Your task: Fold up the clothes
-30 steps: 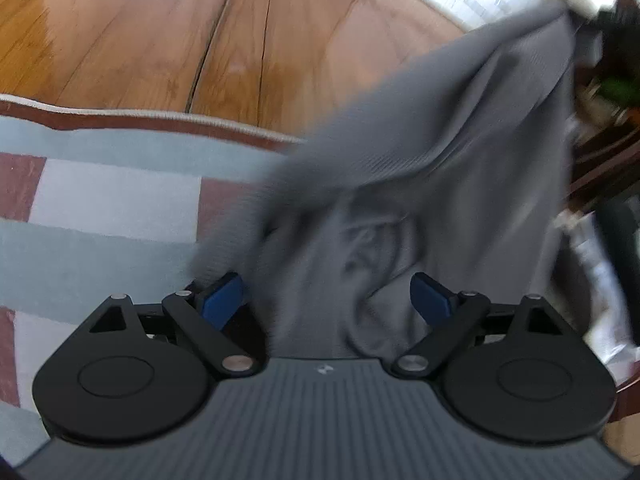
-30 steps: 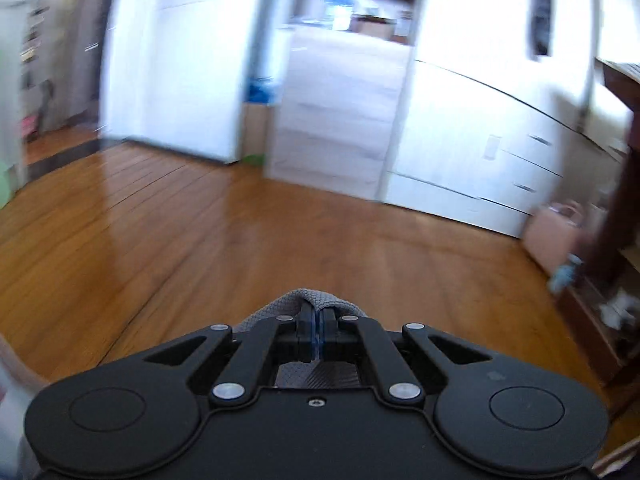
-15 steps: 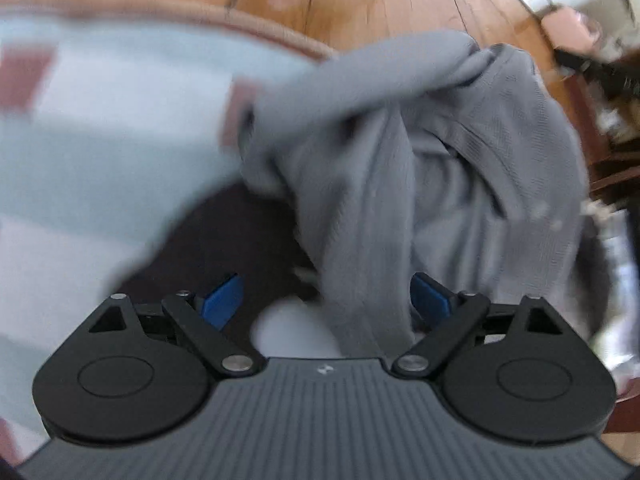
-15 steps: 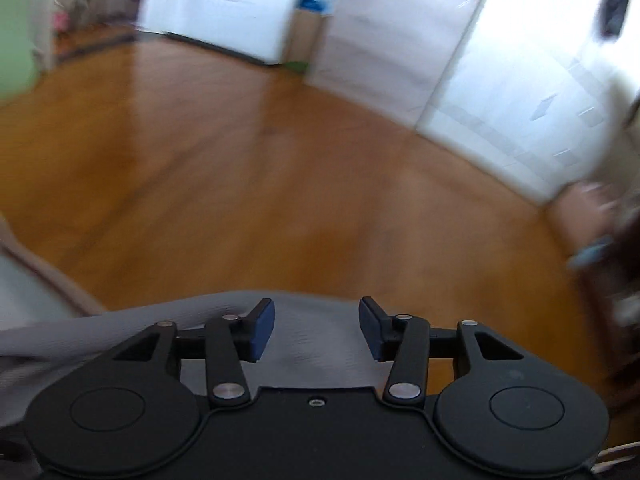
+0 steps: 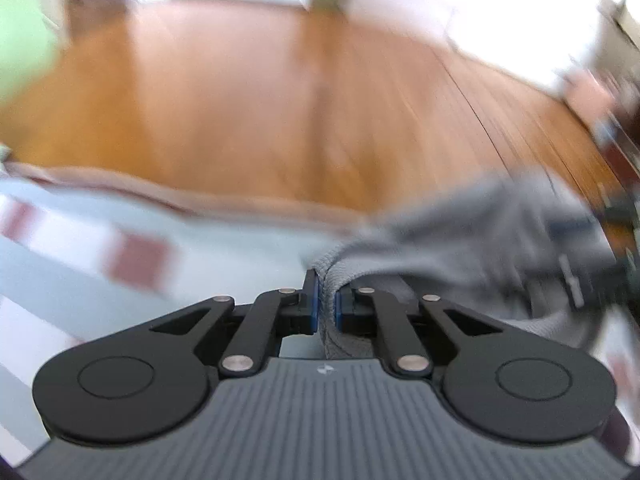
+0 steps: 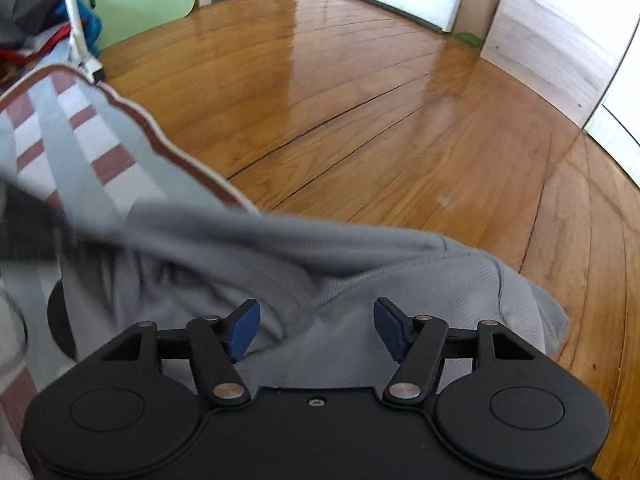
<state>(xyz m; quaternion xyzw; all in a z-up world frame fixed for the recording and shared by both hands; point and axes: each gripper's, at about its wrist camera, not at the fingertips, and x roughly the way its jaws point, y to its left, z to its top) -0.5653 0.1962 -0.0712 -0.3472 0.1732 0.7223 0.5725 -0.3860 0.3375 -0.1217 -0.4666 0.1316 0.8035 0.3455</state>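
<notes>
The left gripper (image 5: 325, 304) is clamped on a ribbed edge of the grey knit garment (image 5: 480, 232), which trails toward 2 o'clock over the striped blue, white and maroon cloth (image 5: 80, 240). The right gripper (image 6: 316, 328) gapes wide above the garment, gripping nothing.

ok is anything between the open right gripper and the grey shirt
Nothing visible. The right gripper is open with the grey shirt lying directly under and ahead of its fingers. The left gripper already pinches a fold.

Crumpled grey garment (image 6: 400, 280) on striped blanket (image 6: 80, 152)
</notes>
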